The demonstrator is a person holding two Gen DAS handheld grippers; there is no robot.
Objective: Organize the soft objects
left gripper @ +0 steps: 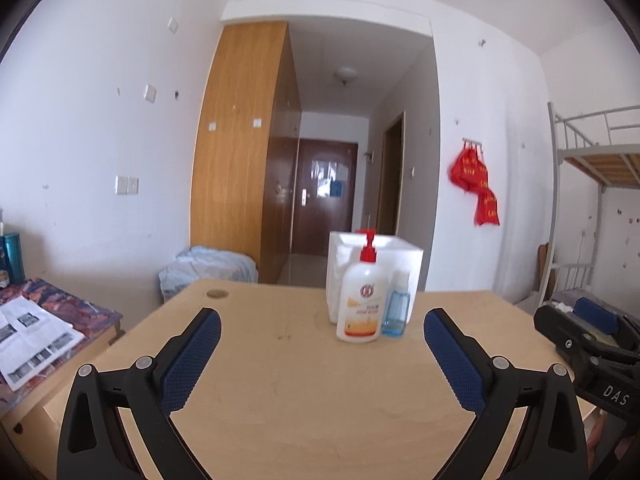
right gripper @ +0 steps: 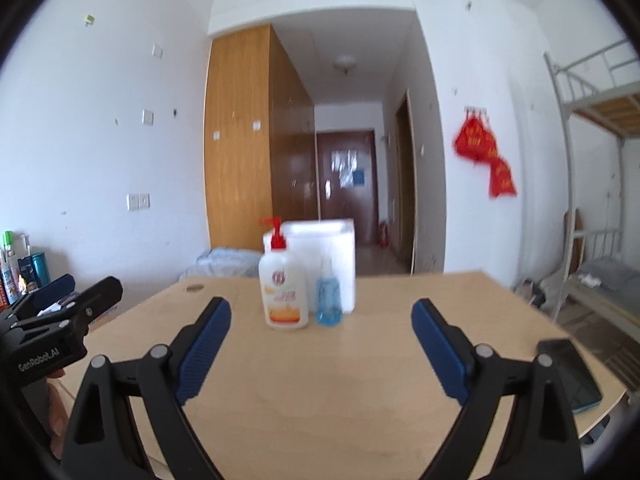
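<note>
Your counter [left gripper: 280, 400] is a pale wood surface filling the lower half of both views, with a round cable hole [left gripper: 216, 293] near its far left corner. At upper centre of the counter stands a white open box [left gripper: 404, 256], and touching its front are a white pump bottle [left gripper: 360, 308] with a red pump head and, just to its right, a small blue bottle [left gripper: 396, 314]; these are the only task items you can see, and no soft object can be made out. The pump bottle's red round emblem and orange label are too blurred to read. Your left gripper [left gripper: 322, 332] holds nothing, its fingers spread wide over bare counter; your right gripper [right gripper: 321, 322] is likewise empty with fingers spread. At the right edge of the left view the other gripper's body reads "DAS"; at the left edge of the right view it reads "GenRobot.AI". A dark phone [right gripper: 570, 374] lies at the counter's lower right. Behind, white walls, a wooden wardrobe [left gripper: 240, 152], a hallway to a dark door [left gripper: 326, 192], red hanging banners [left gripper: 476, 184] and a metal bunk bed [left gripper: 592, 160] at right.
</note>
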